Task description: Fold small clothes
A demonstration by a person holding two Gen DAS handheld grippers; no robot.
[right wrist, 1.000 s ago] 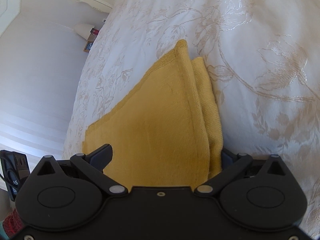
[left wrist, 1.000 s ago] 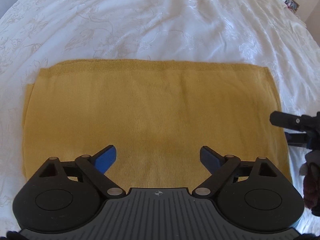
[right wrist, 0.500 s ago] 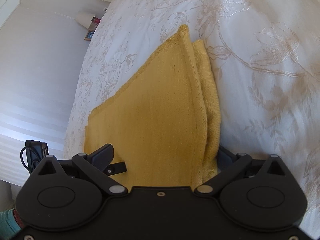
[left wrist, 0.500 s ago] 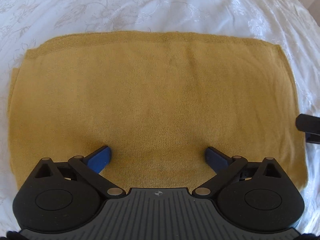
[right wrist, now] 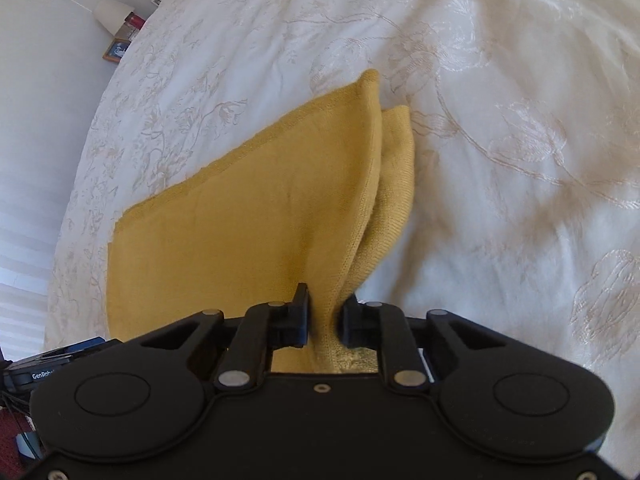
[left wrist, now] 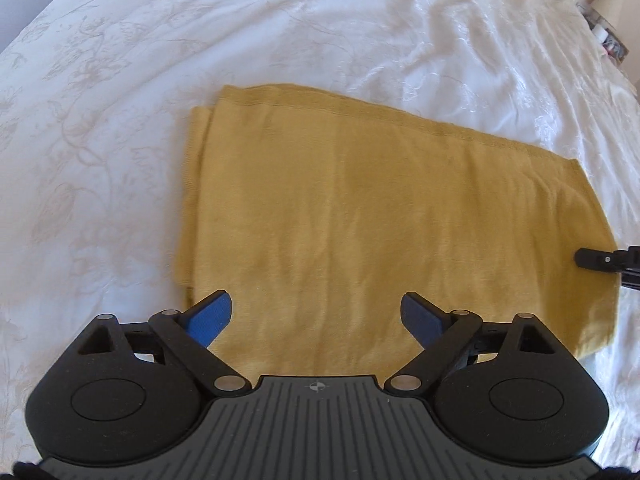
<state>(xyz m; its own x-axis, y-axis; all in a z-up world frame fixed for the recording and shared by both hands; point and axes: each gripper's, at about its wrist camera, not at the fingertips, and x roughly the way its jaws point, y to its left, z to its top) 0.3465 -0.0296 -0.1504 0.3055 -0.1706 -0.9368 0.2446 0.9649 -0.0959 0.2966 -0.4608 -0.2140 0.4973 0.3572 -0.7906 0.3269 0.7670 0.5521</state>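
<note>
A mustard-yellow knitted garment [left wrist: 380, 220] lies folded into a rectangle on the white bedspread [left wrist: 280, 32]. My left gripper [left wrist: 316, 308] hovers over the garment's near left part. Its blue pads stand wide apart and are closing slightly, with only flat cloth beneath them and nothing pinched. In the right wrist view my right gripper [right wrist: 326, 300] is closing on the garment [right wrist: 240, 232]. Its black pads squeeze the layered right edge, which rises off the bed in a fold. A tip of the right gripper [left wrist: 600, 258] shows at that same edge in the left wrist view.
The embroidered white bedspread [right wrist: 520, 120] spreads around the garment on every side. A bedside spot with a lamp and small items [right wrist: 120, 28] lies past the bed's far edge. Part of a black device [right wrist: 60, 356] shows at the lower left.
My right gripper went from wide open around the garment's edge to pinched on it and lifted it. My left gripper moved leftward over the garment and stayed open.
</note>
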